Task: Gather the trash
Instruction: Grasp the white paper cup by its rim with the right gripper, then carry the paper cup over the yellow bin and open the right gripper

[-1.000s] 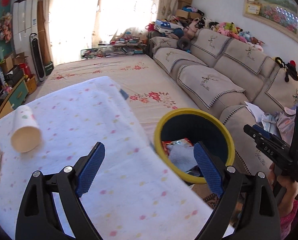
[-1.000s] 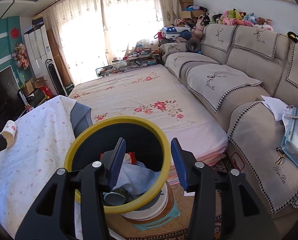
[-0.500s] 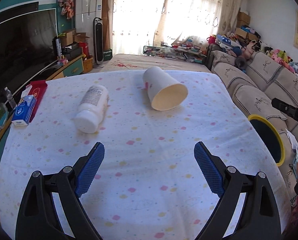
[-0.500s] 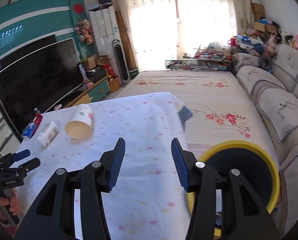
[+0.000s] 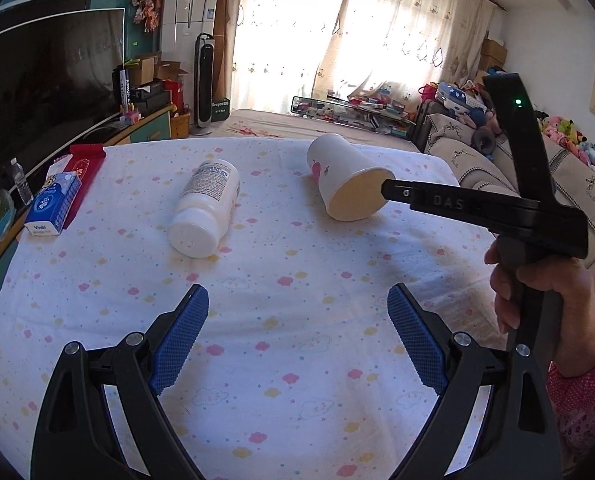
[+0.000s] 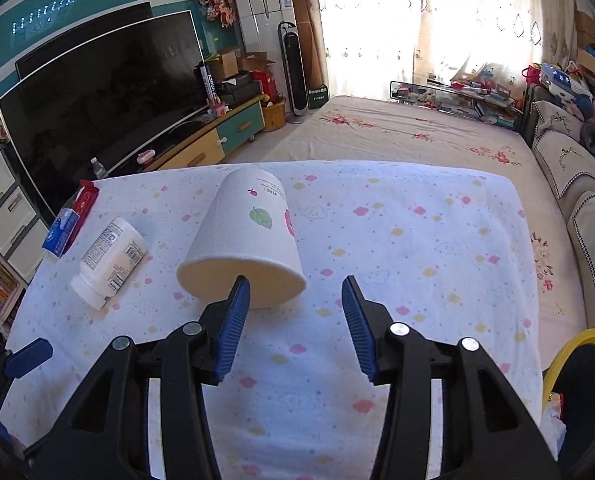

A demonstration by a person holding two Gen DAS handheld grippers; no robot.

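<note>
Left wrist view: our left gripper (image 5: 297,332) hangs wide open and empty over the table (image 5: 297,380). The bottle (image 5: 205,208) lies at 11 o'clock, cap toward us; the cup (image 5: 347,178) sits at 1 o'clock.

Right wrist view: our right gripper (image 6: 295,320), half open and empty, is nearer the cup (image 6: 243,240), which lies at 11 o'clock, mouth toward us. The bin (image 6: 577,344) sits at 4 o'clock.
</note>
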